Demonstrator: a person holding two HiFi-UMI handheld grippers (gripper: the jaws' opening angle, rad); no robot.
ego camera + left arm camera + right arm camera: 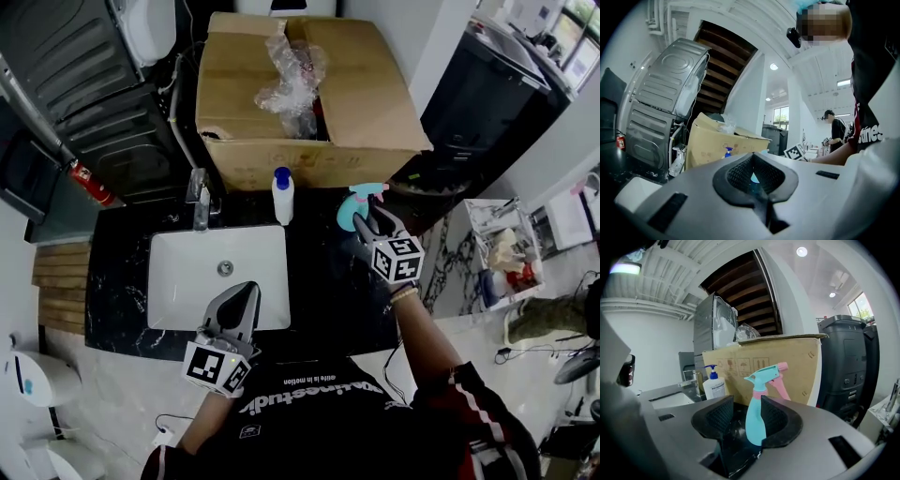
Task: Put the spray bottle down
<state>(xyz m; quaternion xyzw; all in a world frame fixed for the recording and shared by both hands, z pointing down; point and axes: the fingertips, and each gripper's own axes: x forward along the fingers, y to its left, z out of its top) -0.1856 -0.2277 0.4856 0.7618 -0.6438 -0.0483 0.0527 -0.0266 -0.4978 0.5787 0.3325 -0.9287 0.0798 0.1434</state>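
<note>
Right tool: jaws stand wide. The spray bottle, teal with a pink trigger, stands upright between them, closer to the right-hand jaw. I see a clear gap on its left side. On the right it sits against the edge of the pad, and I cannot confirm contact there.

The bottle's base appears to rest on the black marble surface directly ahead of this tool. A cardboard box stands beyond it and a white pump bottle ahead to the tool's left.

Left tool: jaws drawn together, nothing between them. It sits at the near edge of the sink, well apart from the bottle.

Assessment: the placing looks essentially done. What is left is to draw the right tool back without tipping the bottle.
</note>
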